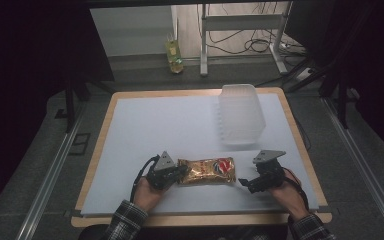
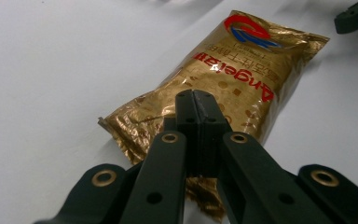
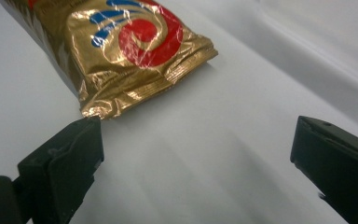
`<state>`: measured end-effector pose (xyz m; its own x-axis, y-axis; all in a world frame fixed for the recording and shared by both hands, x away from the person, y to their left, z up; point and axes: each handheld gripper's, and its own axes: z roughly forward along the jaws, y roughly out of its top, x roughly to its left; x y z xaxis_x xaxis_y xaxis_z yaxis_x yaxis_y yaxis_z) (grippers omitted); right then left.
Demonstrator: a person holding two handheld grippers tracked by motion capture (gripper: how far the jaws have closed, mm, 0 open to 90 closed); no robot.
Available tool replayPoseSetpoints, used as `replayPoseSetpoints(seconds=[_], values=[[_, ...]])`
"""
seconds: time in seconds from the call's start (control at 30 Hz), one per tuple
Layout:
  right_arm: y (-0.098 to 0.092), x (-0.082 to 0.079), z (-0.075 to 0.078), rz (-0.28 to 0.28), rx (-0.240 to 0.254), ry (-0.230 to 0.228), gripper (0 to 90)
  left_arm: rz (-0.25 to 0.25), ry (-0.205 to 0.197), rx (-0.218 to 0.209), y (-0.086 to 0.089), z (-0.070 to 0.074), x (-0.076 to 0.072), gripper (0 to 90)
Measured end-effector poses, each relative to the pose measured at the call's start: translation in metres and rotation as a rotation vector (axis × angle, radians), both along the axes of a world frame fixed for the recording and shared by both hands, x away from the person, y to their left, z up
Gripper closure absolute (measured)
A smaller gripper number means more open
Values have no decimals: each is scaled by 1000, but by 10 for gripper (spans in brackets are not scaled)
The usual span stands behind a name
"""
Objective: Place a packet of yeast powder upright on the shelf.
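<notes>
Just in front of the clear plastic tub, toward the person, one gold foil packet lies flat on the white sheet. The left gripper has its jaws pinched together on the packet's near end (the foil crumples under them in the left gripper view), so the grasp looks done. The right gripper waits with its jaws spread wide, empty, just beside the packet's other end. Lifting the packet to the tub probably remains. Count: one packet, one tub, two grippers.
</notes>
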<state>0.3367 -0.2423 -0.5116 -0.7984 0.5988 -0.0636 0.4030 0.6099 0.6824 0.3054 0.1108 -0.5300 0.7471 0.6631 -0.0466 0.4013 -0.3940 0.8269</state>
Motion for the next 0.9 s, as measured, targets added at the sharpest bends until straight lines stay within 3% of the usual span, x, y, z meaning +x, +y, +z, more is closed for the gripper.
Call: replayPoseSetpoints(seconds=[0.07,0.13,0.2,0.3,0.5,0.73,0.9], values=[[1,0,-1,4,-3,0,25,11,-2,32,-4,-4,2,884],[2,0,-1,5,-2,0,25,15,4,30,-5,-6,4,886],[1,0,-1,2,-2,4,25,18,37,20,-4,-7,6,895],[1,1,-2,0,2,16,25,22,25,54,-6,-6,3,898],[-2,-1,1,0,16,33,20,19,11,59,-3,-8,1,899],[-5,-1,4,7,64,64,18,21,25,51,1,-9,-1,900],[-2,-2,4,23,73,76,18,29,42,37,4,-10,-2,900]])
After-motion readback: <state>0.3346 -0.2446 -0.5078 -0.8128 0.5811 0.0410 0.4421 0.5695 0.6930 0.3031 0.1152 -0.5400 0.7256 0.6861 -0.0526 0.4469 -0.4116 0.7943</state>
